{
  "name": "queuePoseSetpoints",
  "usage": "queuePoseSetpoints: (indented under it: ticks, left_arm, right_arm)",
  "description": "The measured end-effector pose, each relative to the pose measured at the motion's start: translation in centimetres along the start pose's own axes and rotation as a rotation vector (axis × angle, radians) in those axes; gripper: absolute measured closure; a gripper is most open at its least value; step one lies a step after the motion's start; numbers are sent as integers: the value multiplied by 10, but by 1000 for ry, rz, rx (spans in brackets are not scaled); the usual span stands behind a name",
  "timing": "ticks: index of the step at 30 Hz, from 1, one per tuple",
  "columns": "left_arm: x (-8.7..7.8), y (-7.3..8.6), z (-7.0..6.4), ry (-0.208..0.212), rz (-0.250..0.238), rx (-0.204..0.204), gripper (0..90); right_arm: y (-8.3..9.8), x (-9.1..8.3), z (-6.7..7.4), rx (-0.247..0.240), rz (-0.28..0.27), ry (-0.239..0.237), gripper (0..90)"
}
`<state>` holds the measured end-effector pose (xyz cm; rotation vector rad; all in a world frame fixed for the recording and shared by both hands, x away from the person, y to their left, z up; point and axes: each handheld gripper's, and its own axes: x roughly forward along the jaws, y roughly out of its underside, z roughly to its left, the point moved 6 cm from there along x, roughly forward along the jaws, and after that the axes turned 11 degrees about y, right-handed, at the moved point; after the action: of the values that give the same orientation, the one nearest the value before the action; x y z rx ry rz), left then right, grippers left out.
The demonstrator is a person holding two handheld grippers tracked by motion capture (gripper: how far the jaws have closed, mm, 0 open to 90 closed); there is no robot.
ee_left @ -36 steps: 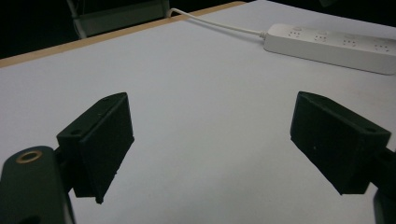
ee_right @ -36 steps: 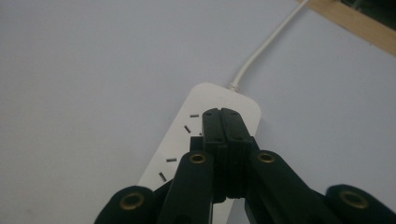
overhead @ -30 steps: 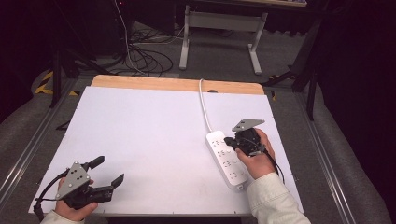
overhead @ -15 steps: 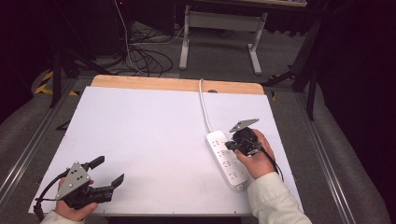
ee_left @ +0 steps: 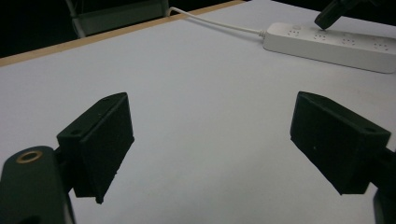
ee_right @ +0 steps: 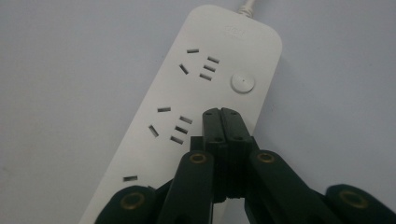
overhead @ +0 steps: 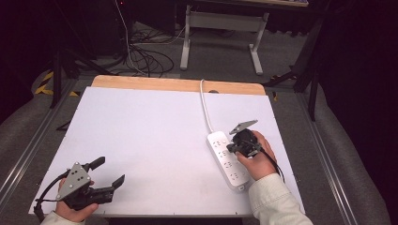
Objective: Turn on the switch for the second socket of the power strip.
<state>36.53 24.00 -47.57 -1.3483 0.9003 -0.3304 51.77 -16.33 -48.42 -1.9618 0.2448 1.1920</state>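
On the table (overhead: pixel 155 136), a white board covers nearly the whole top, with a strip of bare wood along the far edge. Toward its right side lies a white power strip (overhead: pixel 224 164), set at a slant, its cord (overhead: pixel 205 105) running off over the far edge. Above the strip's far end the right gripper (overhead: pixel 231 148) points down, its jaws pressed together with nothing between them; in the right gripper view the tips (ee_right: pixel 221 114) sit over the strip just short of the round button (ee_right: pixel 243 82). Whether they touch the casing cannot be told. Near the front left corner the left gripper (overhead: pixel 109 171) rests low, jaws spread wide and empty over bare board.
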Motion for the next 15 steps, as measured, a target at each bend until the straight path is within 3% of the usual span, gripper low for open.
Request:
queuePoseSetpoints:
  ticks: [15]
  left_arm:
    - [0,0,0,2,0,0,137]
  right_arm:
    - [2,2,2,-14,3,11,900]
